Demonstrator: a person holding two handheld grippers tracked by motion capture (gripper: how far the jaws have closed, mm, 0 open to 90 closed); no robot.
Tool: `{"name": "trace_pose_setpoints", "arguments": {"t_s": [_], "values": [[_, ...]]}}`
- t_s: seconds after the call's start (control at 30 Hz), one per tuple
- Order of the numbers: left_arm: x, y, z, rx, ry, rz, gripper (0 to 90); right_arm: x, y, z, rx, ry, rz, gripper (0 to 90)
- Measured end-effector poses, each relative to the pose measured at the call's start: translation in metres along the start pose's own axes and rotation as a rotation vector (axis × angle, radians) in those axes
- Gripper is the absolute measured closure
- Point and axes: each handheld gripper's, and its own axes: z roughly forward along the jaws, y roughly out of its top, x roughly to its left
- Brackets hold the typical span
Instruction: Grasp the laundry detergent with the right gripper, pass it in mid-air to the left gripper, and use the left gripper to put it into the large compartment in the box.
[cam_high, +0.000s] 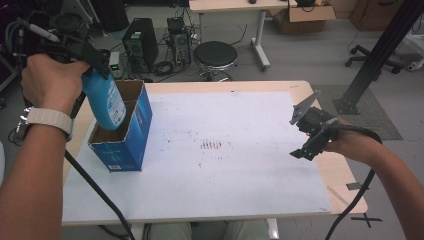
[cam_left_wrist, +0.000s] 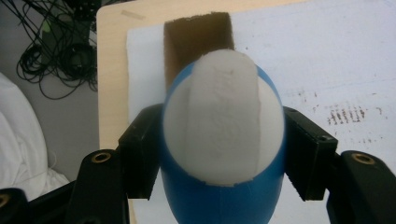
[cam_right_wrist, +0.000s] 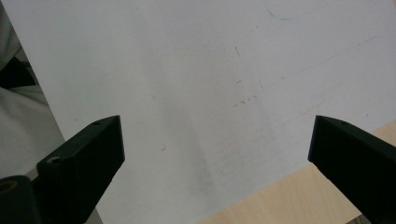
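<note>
**Lowering a blue bottle into an open box**

Gripping the blue bottle (cam_left_wrist: 223, 140) near its white cap, one black finger (cam_left_wrist: 140, 154) pressed against each flank, blue body hanging below the pads and tilted. Holding it over the nearer compartment of the blue cardboard box (cam_high: 131, 142), base seemingly just inside the brown opening; whether it touches the cardboard cannot be told. In the left gripper view, looking straight down past the cap at the brown inside of the box beyond the fingertips.

Keeping the right gripper (cam_high: 309, 136) well apart from bottle and box, over the white sheet (cam_high: 235, 165) near the table's right edge, fingers (cam_right_wrist: 86, 154) spread wide with nothing between them.

Judging the risks:
- Catching the bottle's base on the cardboard divider or rim, because of the tilt, and dragging or tipping the light box, unbraced by the far-off right gripper.
- Slipping of the rounded, smooth plastic between the pads, since the hold sits high near the cap and the weight hangs below.
- Releasing too early and letting the bottle drop askew, leaning against a wall instead of standing.
</note>
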Motion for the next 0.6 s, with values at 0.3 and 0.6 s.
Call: {"name": "trace_pose_setpoints", "arguments": {"t_s": [0.3,0.6], "values": [[0.005,-0.010,0.039,0.002,-0.020,0.005,38.1,-0.002,-0.005,0.004,0.004,-0.001,0.013,3.3],[0.007,-0.022,0.070,0.011,-0.017,0.008,38.1,-0.002,-0.008,0.005,0.006,-0.002,0.021,3.3]]}}
